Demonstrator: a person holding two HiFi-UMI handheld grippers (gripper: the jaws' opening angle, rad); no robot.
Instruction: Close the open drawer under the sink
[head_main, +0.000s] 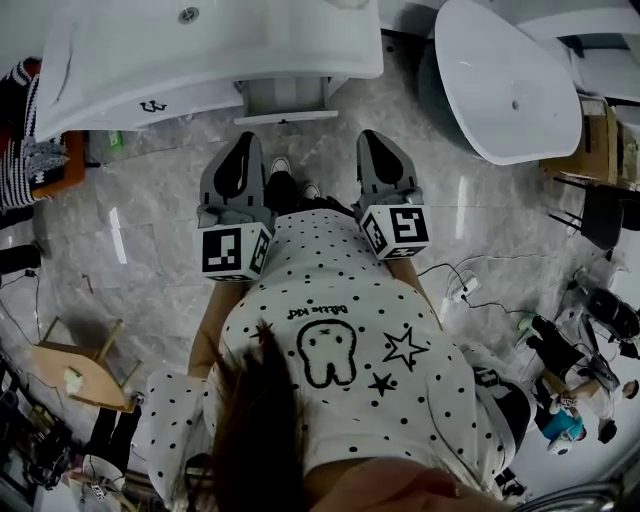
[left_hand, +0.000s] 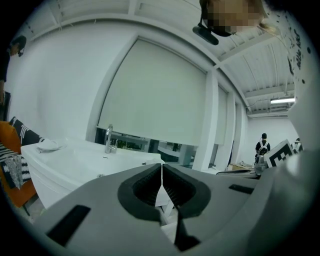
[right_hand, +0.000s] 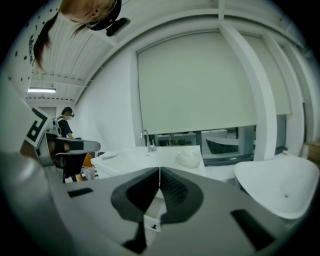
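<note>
**Drawer** (head_main: 285, 102): pulled out under the sink (head_main: 200, 60), front towards the person.

**Left claw** (head_main: 243, 150): closed tight, holding nothing, short of the drawer front.

**Right claw** (head_main: 377, 145): also closed and empty, beside the left claw and apparently outboard of the drawer's right edge.

**Hazards, as judged:**
- The right claw may miss the front.
- A one-sided push may skew the drawer.
- The closed tips may slip off the smooth panel.
- A hard shove may slam the drawer.

I stand on a grey marbled tile floor (head_main: 150, 270), glossy with streaks of light. My shoes (head_main: 281, 166) are planted on it just short of the white sink unit (head_main: 200, 60). A white oval tub (head_main: 505, 85) sits at upper right and a small wooden stool (head_main: 85, 375) at lower left. A white power strip (head_main: 463, 290) with thin trailing cables lies to my right.
</note>
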